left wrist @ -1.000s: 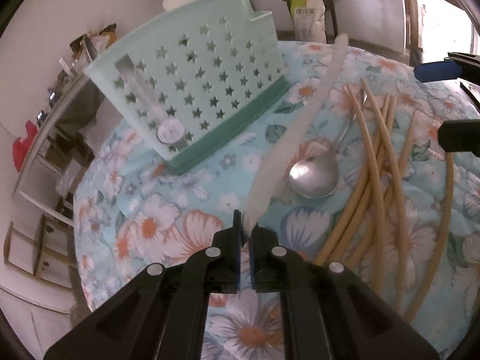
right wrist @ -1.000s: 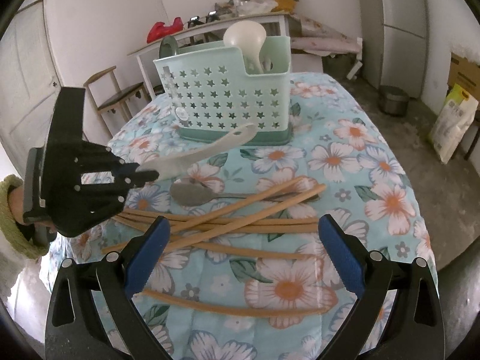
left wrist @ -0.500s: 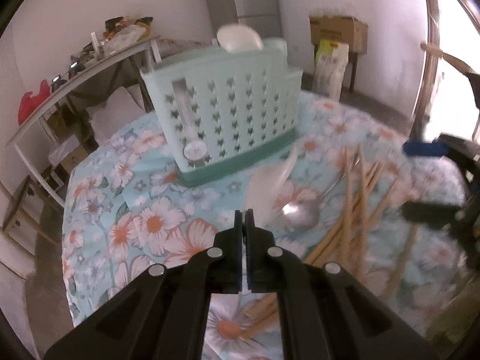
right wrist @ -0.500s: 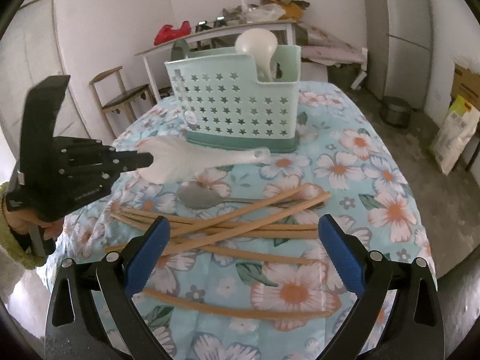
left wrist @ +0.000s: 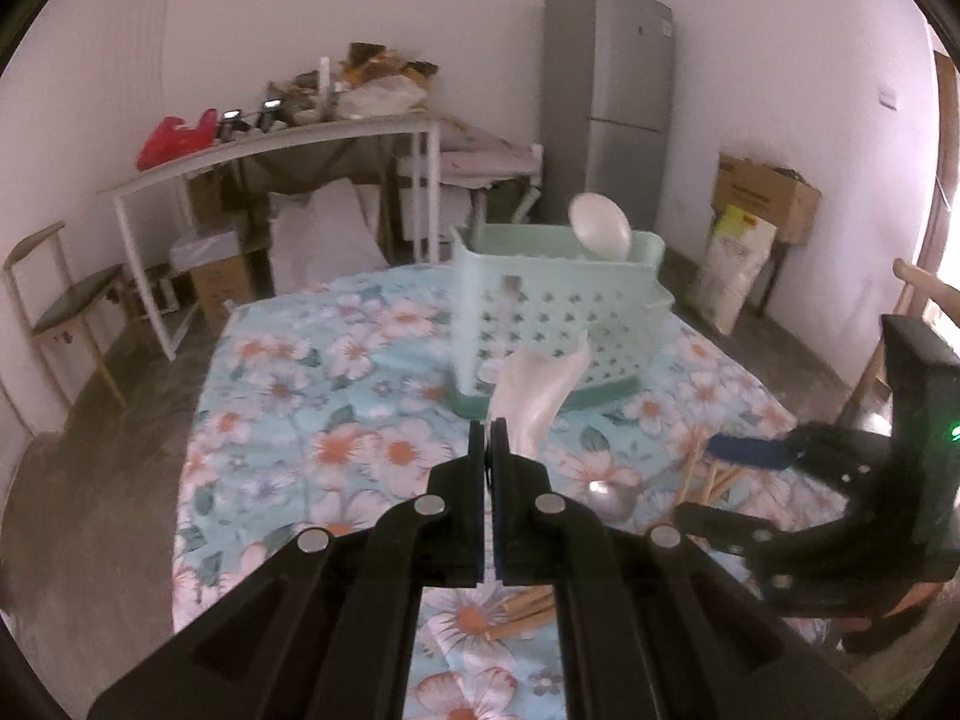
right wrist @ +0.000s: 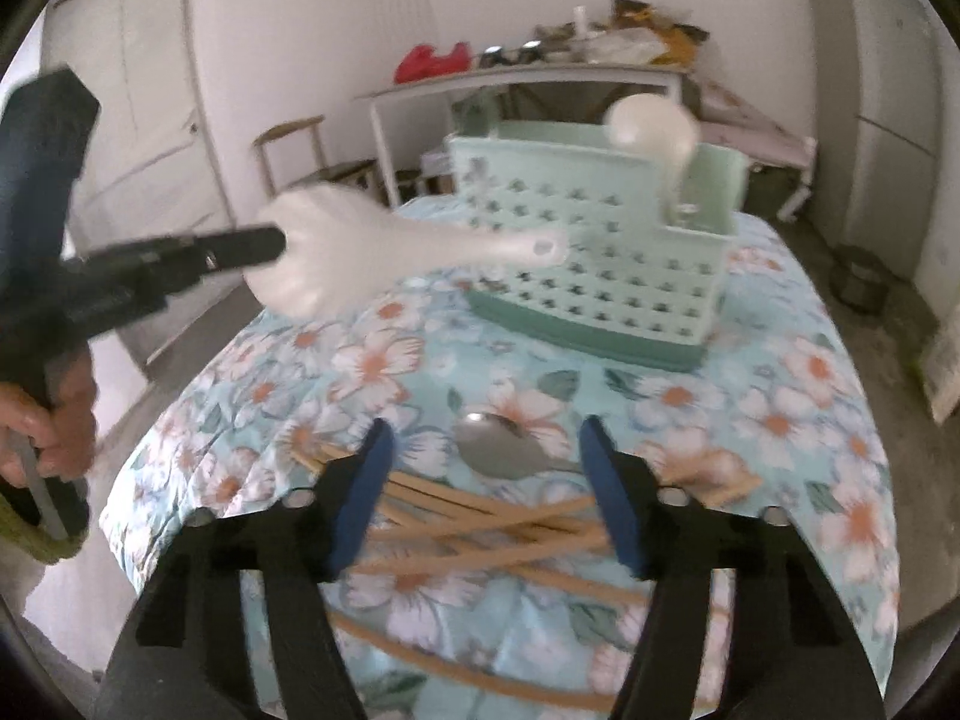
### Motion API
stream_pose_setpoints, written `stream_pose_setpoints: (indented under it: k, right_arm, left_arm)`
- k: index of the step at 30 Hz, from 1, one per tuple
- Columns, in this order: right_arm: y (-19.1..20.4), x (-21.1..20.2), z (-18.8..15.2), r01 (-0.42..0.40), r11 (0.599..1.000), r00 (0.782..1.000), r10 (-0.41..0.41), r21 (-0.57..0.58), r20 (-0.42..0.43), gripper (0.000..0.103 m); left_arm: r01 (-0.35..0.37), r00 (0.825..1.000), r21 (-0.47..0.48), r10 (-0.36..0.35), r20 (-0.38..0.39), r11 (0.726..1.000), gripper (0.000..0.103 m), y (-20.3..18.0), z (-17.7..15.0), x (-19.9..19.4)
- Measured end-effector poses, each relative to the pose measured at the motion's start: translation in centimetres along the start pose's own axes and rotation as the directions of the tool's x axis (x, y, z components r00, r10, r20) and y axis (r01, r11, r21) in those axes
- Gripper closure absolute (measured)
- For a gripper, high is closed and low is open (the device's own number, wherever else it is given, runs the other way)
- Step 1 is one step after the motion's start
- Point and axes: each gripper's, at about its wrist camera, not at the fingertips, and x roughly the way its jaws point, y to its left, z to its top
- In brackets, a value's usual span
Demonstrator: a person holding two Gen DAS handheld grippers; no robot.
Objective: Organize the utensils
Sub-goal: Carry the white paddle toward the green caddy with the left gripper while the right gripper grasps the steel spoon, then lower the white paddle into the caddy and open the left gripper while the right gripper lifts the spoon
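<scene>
1. White rice paddle [left wrist: 531, 405], left wrist view: we have it clamped at the blade edge in the left gripper [left wrist: 487, 438], jaws fully closed on it. It is off the floral tablecloth [left wrist: 300, 420] and its long axis runs up and away toward the mint caddy [left wrist: 558, 312], straight ahead and near. The right gripper [left wrist: 714, 486] sits low at right over the chopsticks.
2. Right wrist view: the paddle [right wrist: 384, 252] lies roughly level, handle end pointing at the caddy [right wrist: 600, 252], not yet above its rim. We judge the next move is lift, tip handle-down, drop in. The left hand is the nearer one.
3. Right gripper [right wrist: 486, 501]: jaws have just been closing, part-open, gripping nothing; the metal spoon [right wrist: 504, 450] and chopsticks [right wrist: 498, 522] lie just beyond and under them.
</scene>
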Motion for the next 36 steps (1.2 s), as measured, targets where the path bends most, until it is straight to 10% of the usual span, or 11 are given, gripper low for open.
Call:
stream_pose_setpoints:
  k: [15,36]
  right_arm:
    - [4.0,8.0,-0.7,0.123,0.954,0.950,-0.194,-0.275,-0.246,0.084]
    - [2.6,5.1,2.7,0.199,0.958,0.972,-0.220,-0.206,-0.083,0.102]
  left_arm:
    - [-0.022,1.000,-0.066,0.021,-0.013,0.998,0.102,2.5,-0.5,0.0]
    - [-0.019,0.996,-0.064,0.025,0.084,0.998,0.102,2.2,0.9,-3.1]
